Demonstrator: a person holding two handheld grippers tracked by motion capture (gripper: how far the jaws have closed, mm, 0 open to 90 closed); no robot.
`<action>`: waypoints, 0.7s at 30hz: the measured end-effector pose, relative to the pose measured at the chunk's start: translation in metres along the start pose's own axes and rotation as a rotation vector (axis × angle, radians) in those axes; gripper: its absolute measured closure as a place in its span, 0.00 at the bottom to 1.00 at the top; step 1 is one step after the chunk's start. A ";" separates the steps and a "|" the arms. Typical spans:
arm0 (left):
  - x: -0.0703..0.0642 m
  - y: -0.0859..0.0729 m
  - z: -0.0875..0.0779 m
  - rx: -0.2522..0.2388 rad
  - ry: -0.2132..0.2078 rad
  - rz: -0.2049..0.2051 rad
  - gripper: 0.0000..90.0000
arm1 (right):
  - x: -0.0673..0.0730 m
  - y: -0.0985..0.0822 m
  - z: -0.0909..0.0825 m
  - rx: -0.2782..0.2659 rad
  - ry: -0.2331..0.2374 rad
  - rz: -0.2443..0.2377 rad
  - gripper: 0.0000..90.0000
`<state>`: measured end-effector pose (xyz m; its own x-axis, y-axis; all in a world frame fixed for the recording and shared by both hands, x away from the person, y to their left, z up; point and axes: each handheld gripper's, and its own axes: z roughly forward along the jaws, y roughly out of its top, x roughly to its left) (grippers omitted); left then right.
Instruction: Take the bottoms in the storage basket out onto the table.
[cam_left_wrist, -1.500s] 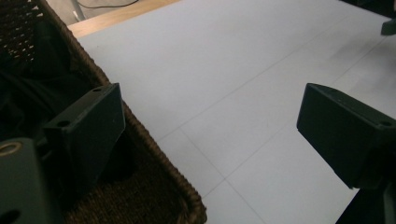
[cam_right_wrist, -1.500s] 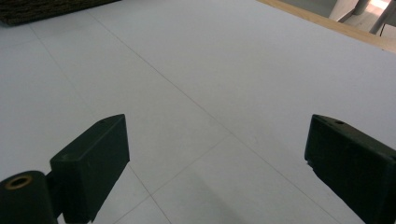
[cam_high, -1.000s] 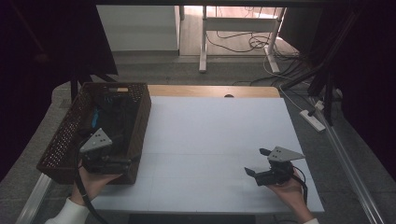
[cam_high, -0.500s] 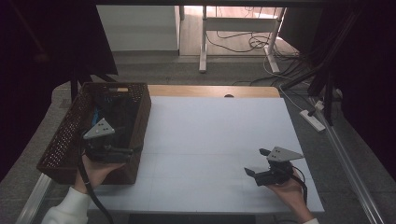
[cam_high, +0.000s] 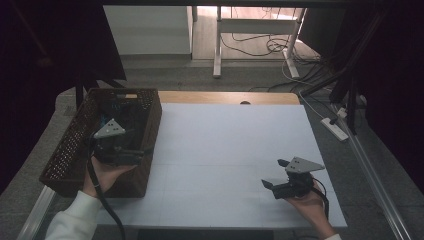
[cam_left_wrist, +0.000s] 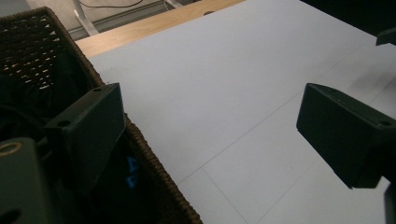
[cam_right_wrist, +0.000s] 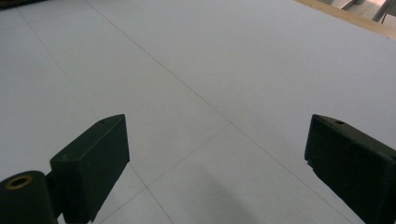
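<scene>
- Gaping wide with nothing between them, the jaws of the left gripper (cam_high: 131, 141) are straddling the right wall of the wicker basket (cam_high: 67, 150): in the left gripper view one jaw is hanging over the dark inside, the other over the white worktop (cam_left_wrist: 224, 79).
- Sitting in the basket just under that inner jaw is something dark with a blue mark (cam_left_wrist: 132, 171); what it is cannot be told.
- Standing in the way of anything inside is the basket's woven rim, which is running between the two jaws.
- Resting low near the front right corner of the worktop, the right gripper (cam_high: 274, 181) is holding its jaws well apart too, over bare white surface crossed by thin lines.
- Lying beyond the worktop are cables and a power strip (cam_high: 335, 128) on the floor.
- Compared with a second ago, the left gripper is sitting farther forward over the basket and turned more toward the worktop; the right gripper is staying where it was.
</scene>
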<state>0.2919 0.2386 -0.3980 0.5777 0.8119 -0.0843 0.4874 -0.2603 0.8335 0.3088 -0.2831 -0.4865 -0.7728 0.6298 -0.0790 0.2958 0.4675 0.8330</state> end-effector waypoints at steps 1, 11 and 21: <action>0.001 0.001 0.001 -0.002 -0.003 -0.004 0.10 | 0.000 0.000 0.000 0.000 0.000 0.000 0.07; 0.011 0.008 0.004 -0.011 0.008 -0.016 0.10 | 0.000 0.000 0.001 0.002 0.004 -0.003 0.07; 0.024 0.016 0.007 -0.004 0.039 -0.031 0.10 | 0.000 0.000 0.001 0.005 0.008 -0.006 0.07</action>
<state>0.3180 0.2501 -0.3909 0.5364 0.8392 -0.0888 0.5022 -0.2329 0.8328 0.3089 -0.2825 -0.4872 -0.7788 0.6222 -0.0792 0.2944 0.4742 0.8297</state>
